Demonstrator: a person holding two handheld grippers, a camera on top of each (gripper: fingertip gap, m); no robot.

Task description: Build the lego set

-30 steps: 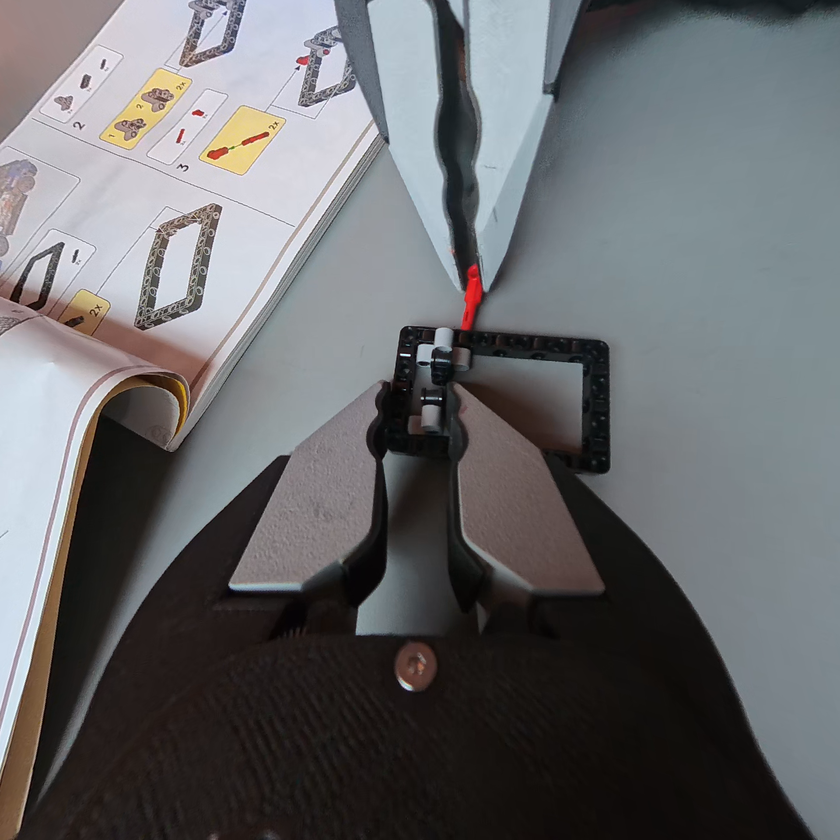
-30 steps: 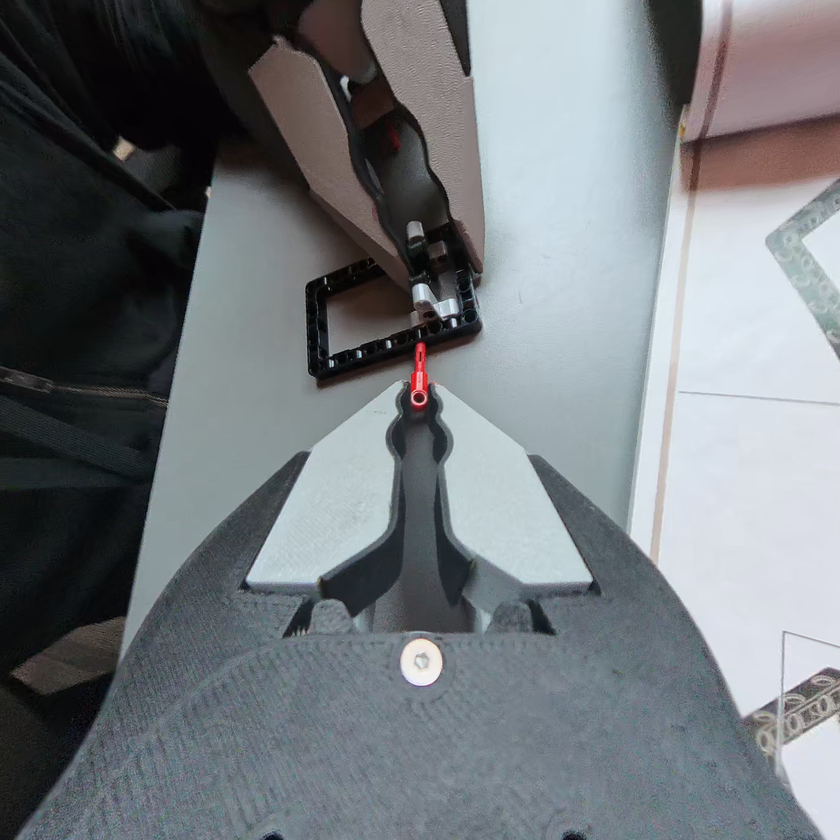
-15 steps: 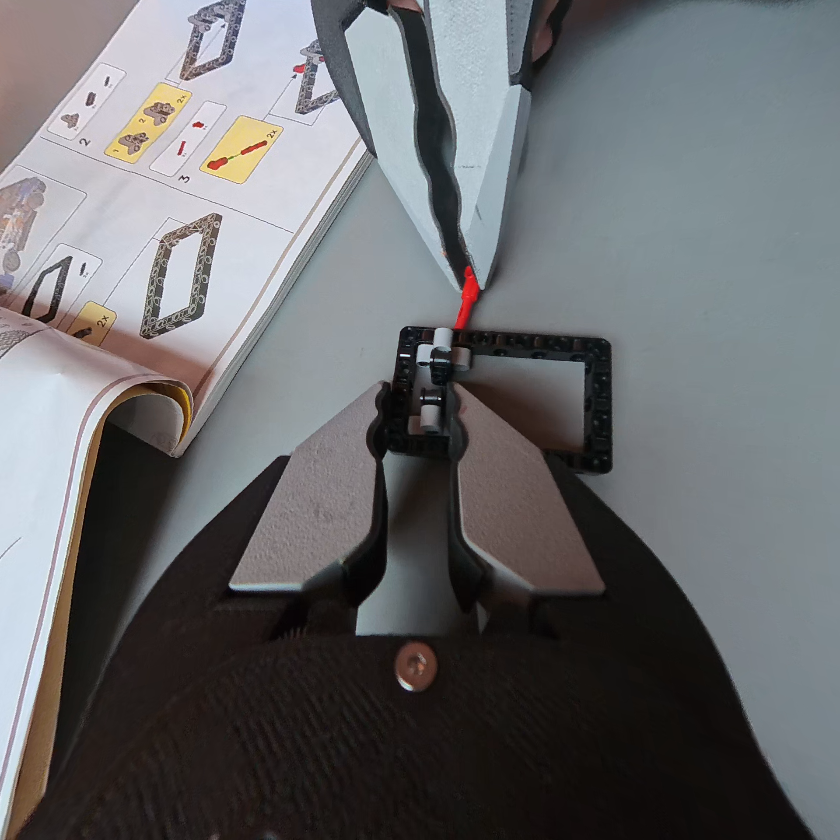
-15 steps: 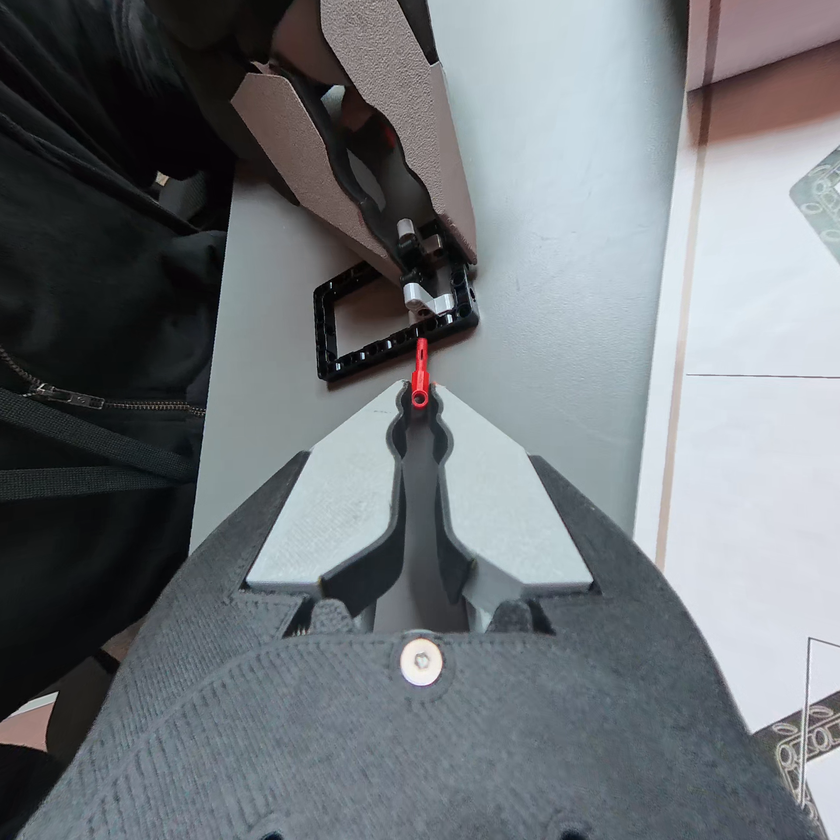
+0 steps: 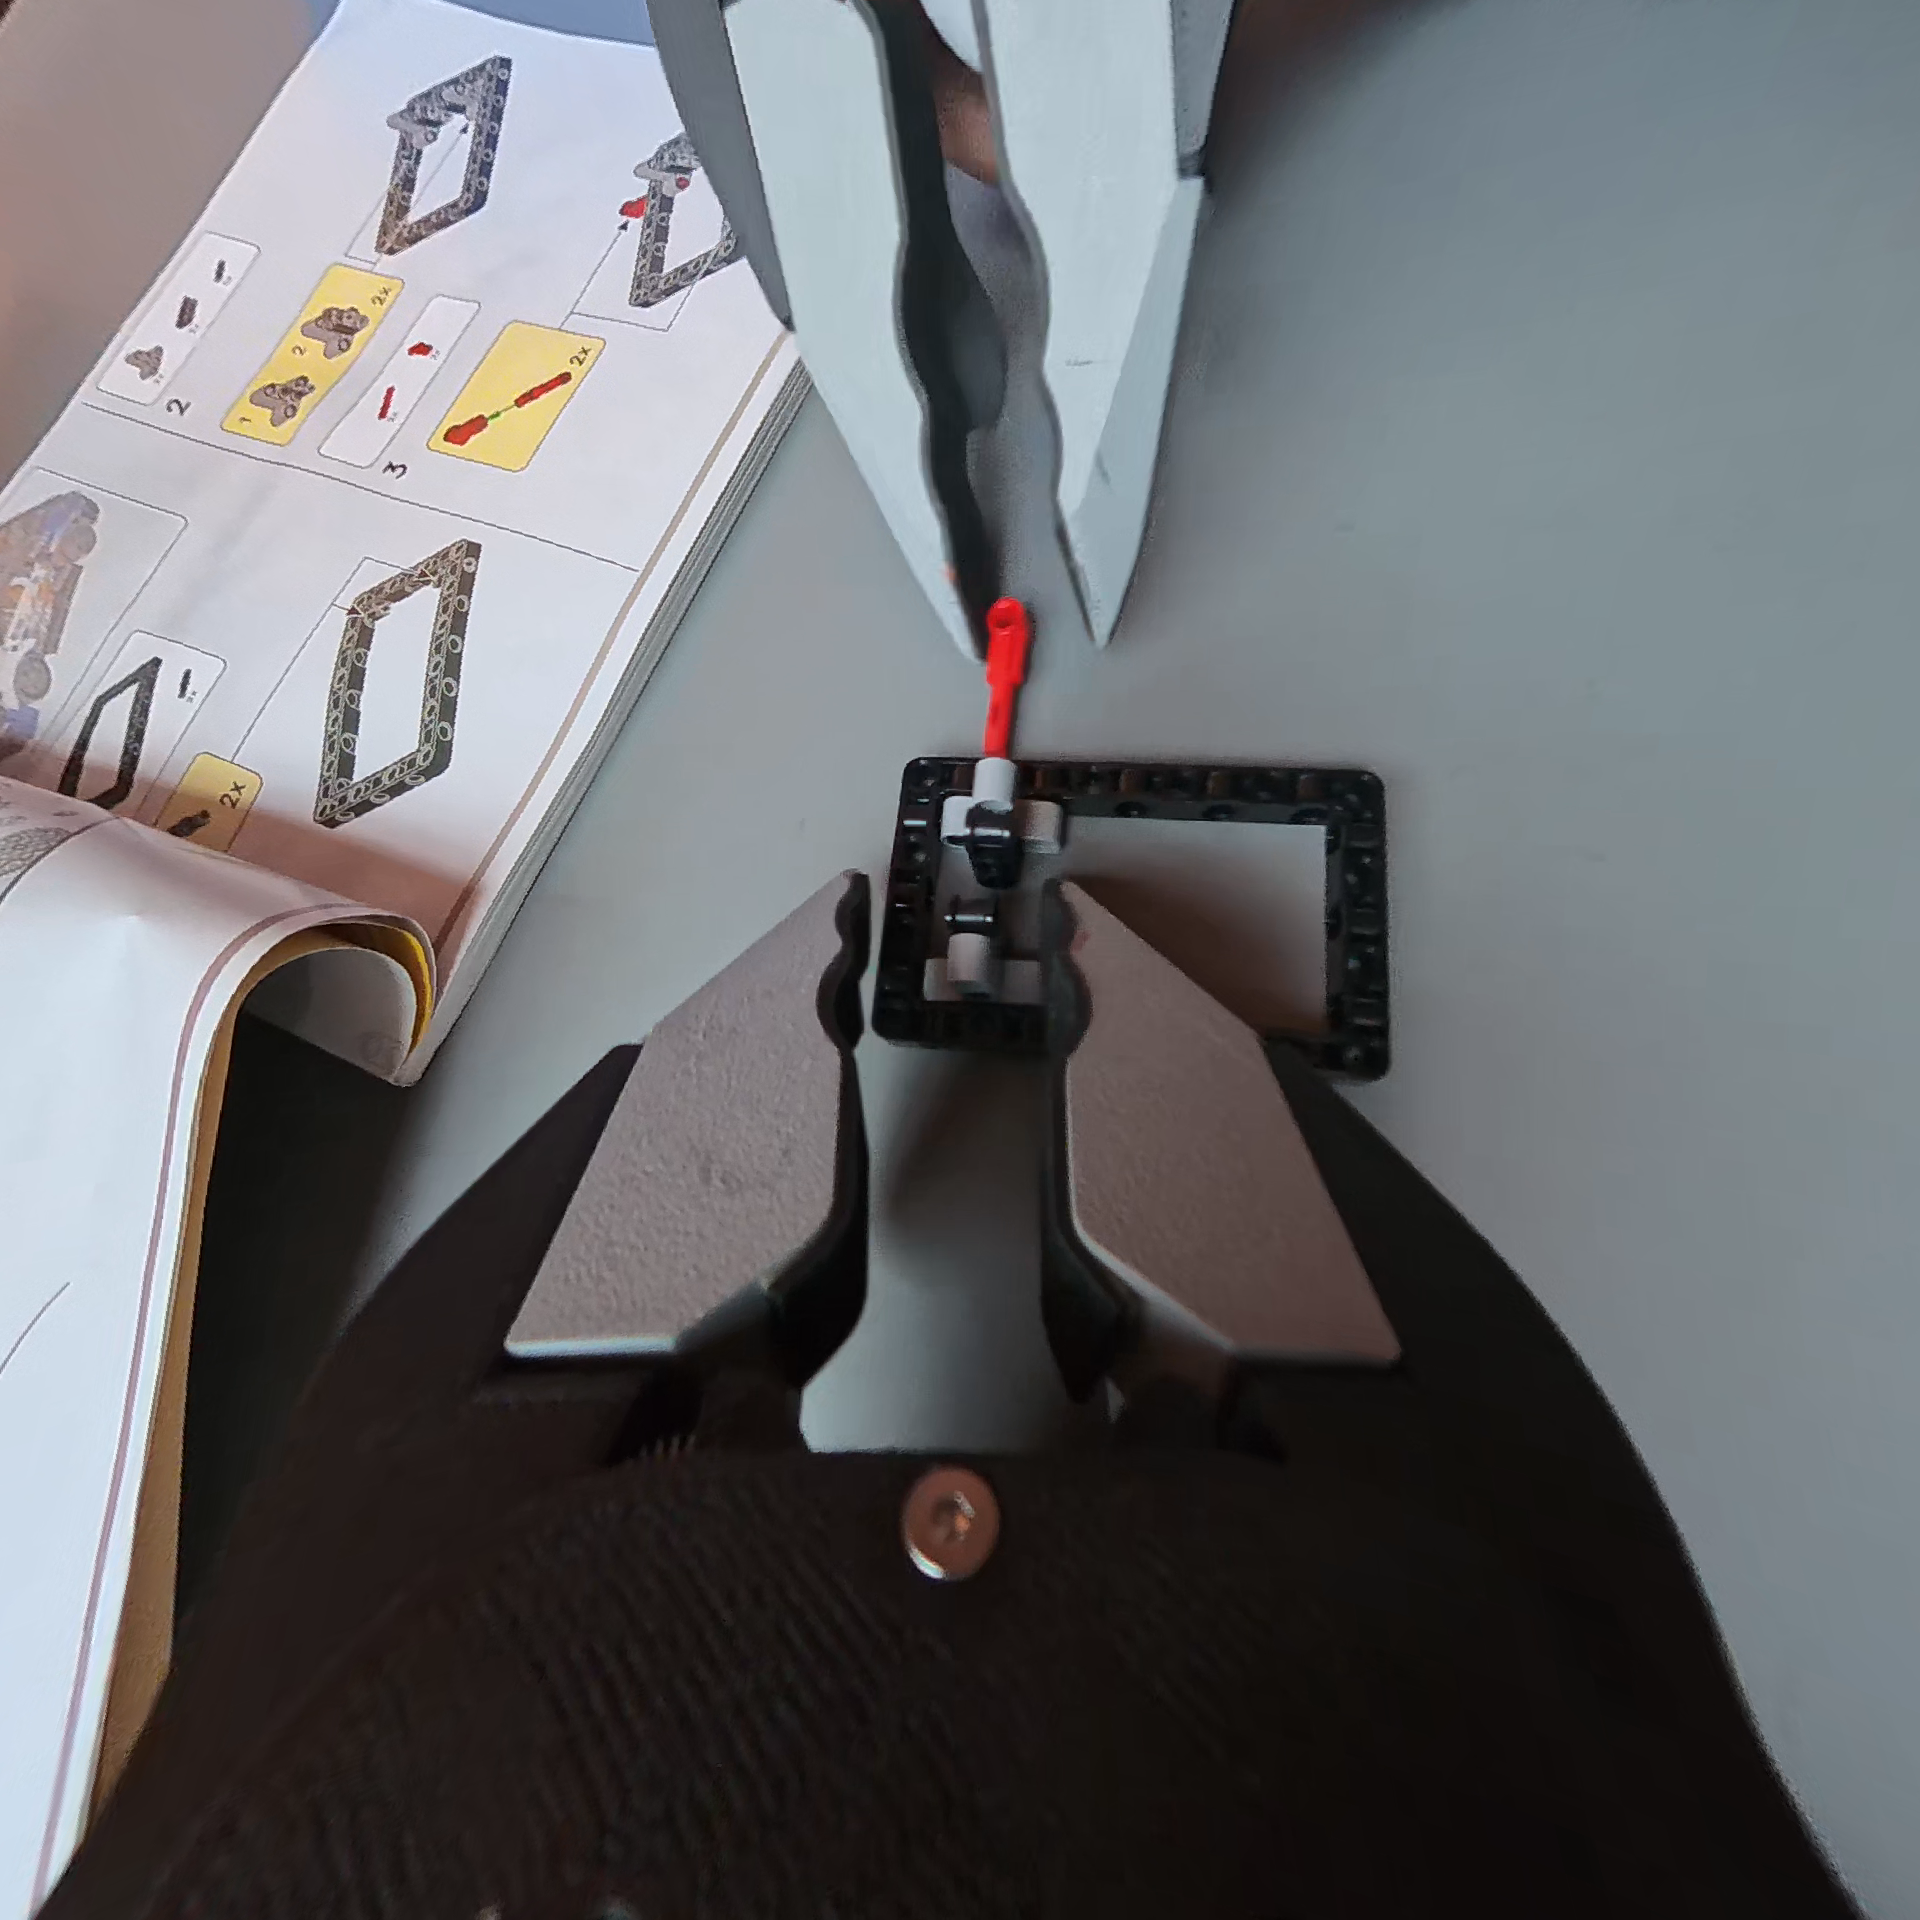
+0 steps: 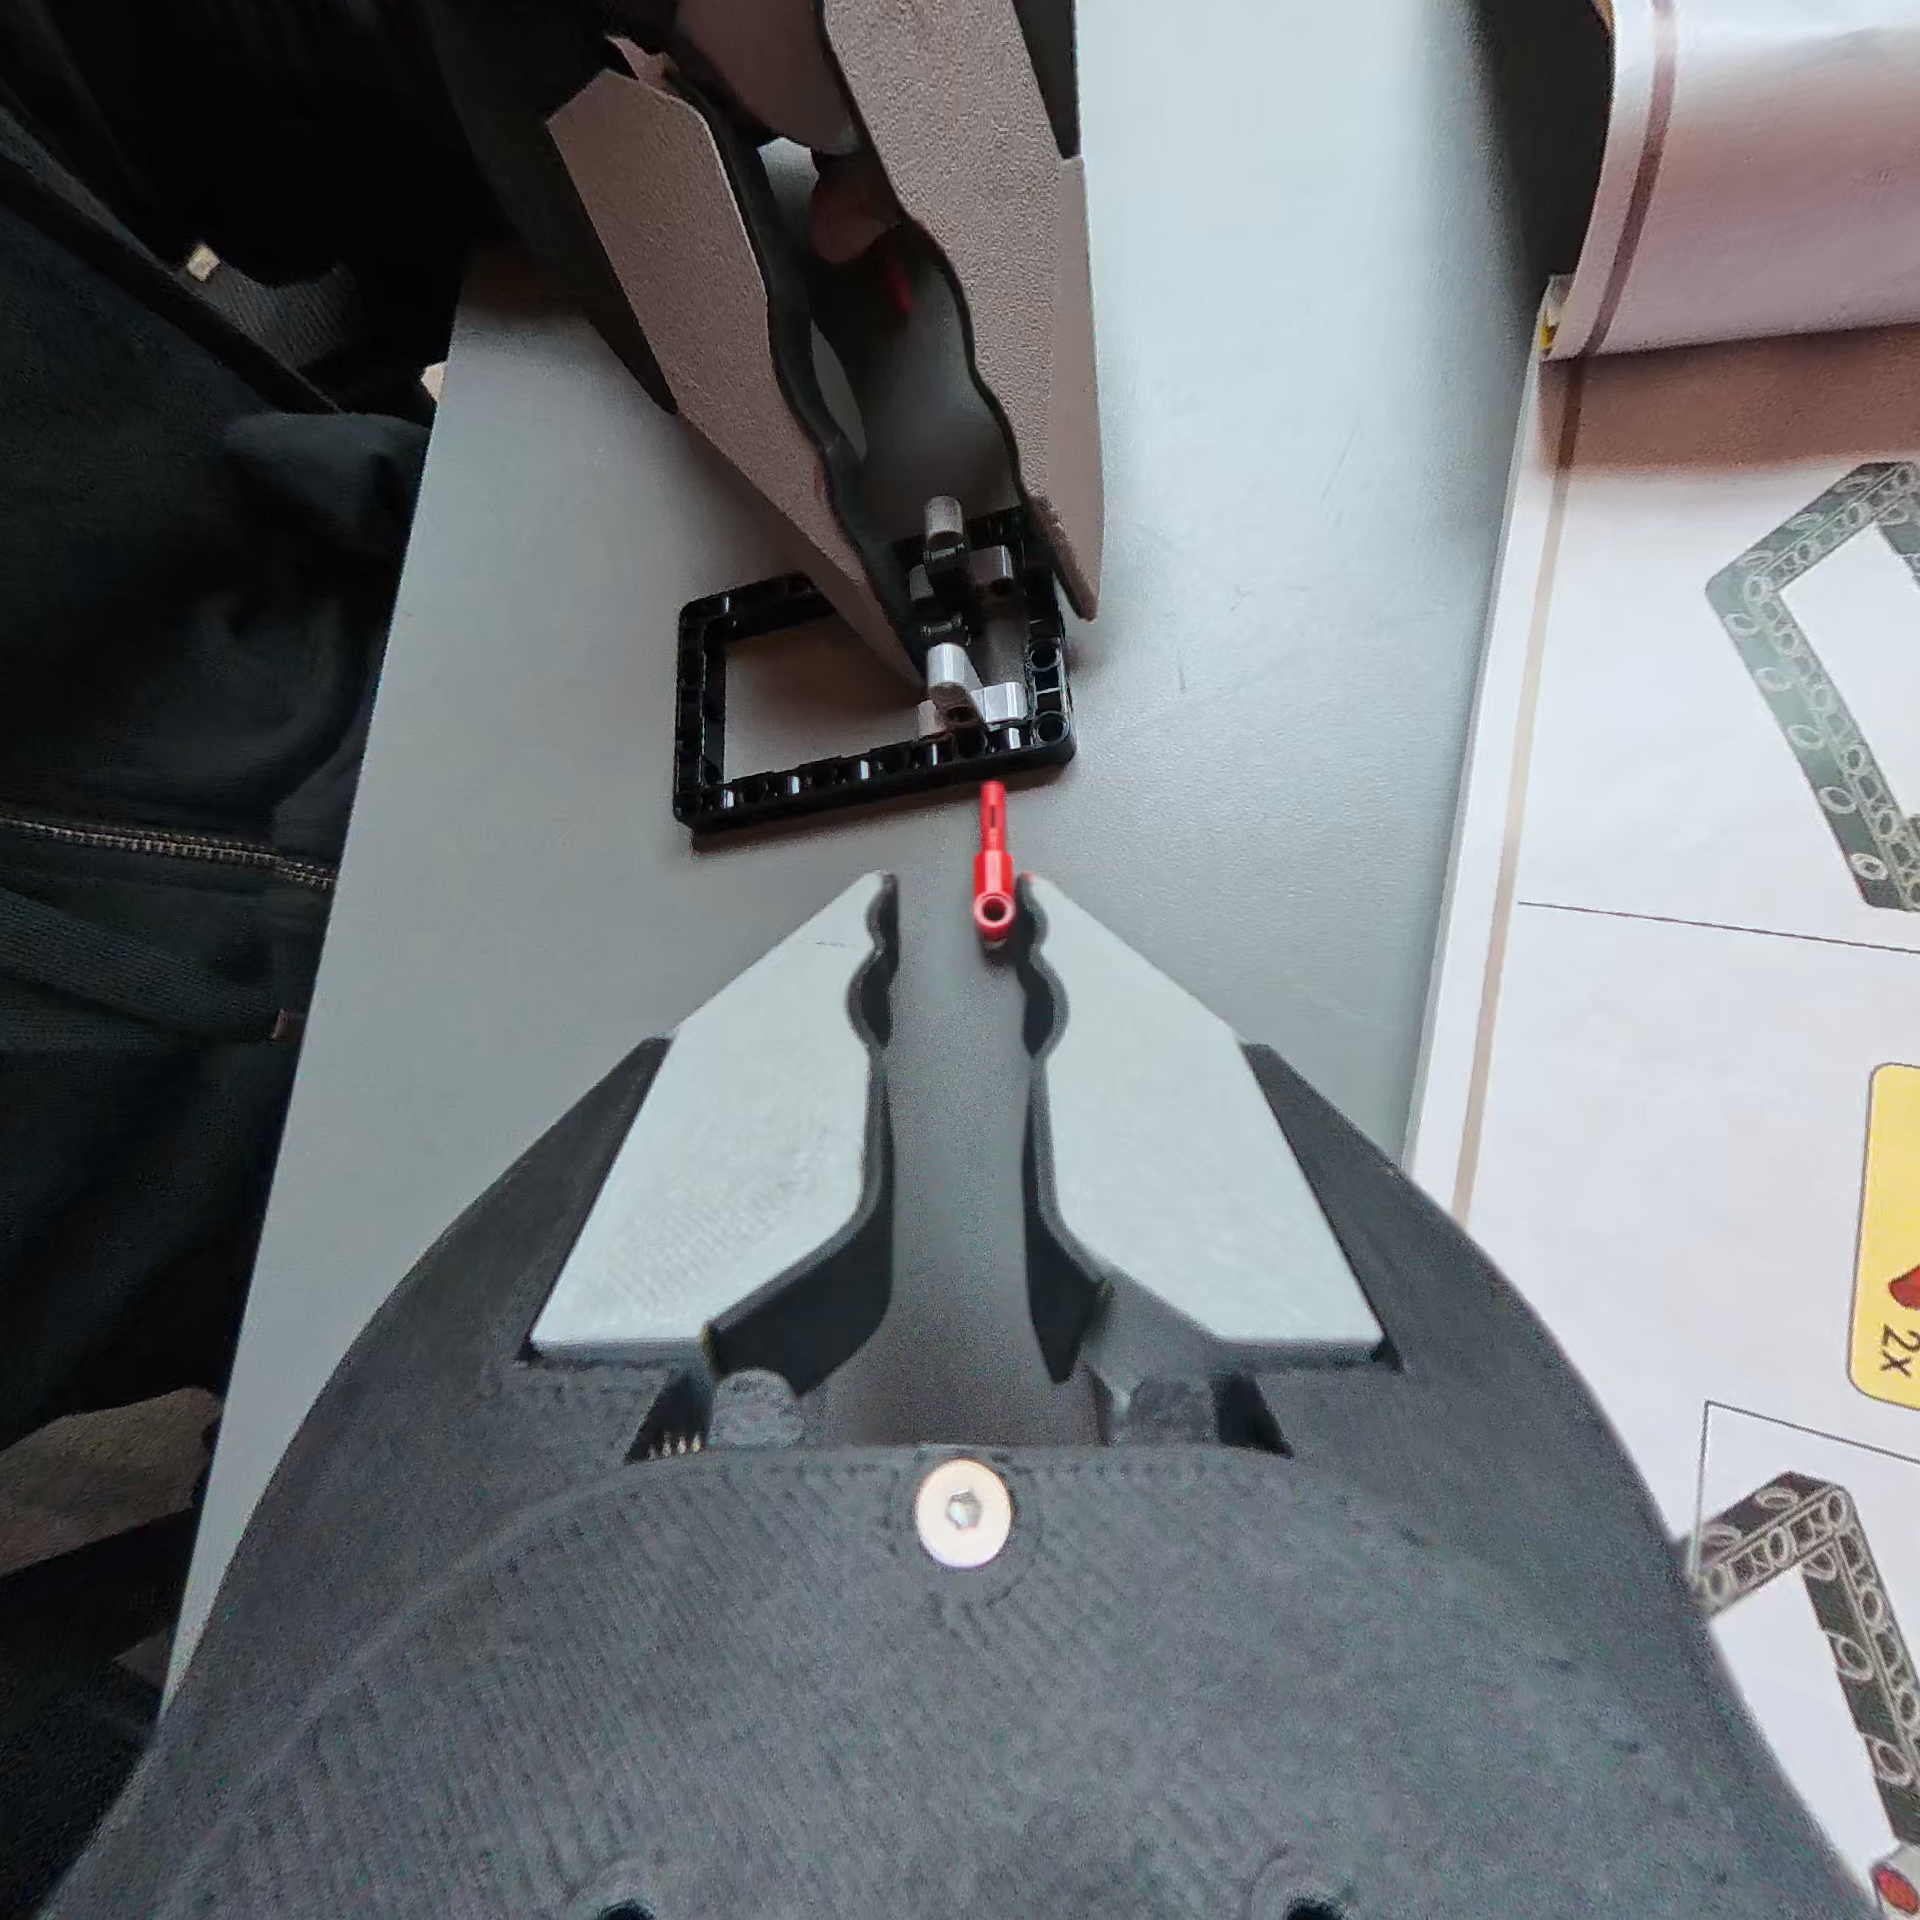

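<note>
Gripping the black frame (image 5: 1351,914) near the grey table (image 5: 1558,520) edge, the left gripper (image 5: 951,956) stays clamped; the right gripper (image 6: 951,904) stands apart beside the red pin (image 6: 992,862). An instruction booklet (image 5: 312,468) crowds 1 side.

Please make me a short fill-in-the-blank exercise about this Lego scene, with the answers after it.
1. The pin whose tip meets the grey connector is ____.
2. The jaws of the right gripper are ____.
3. The left gripper clamps the short end of the ____ frame.
Answers: red; open; black.
</note>
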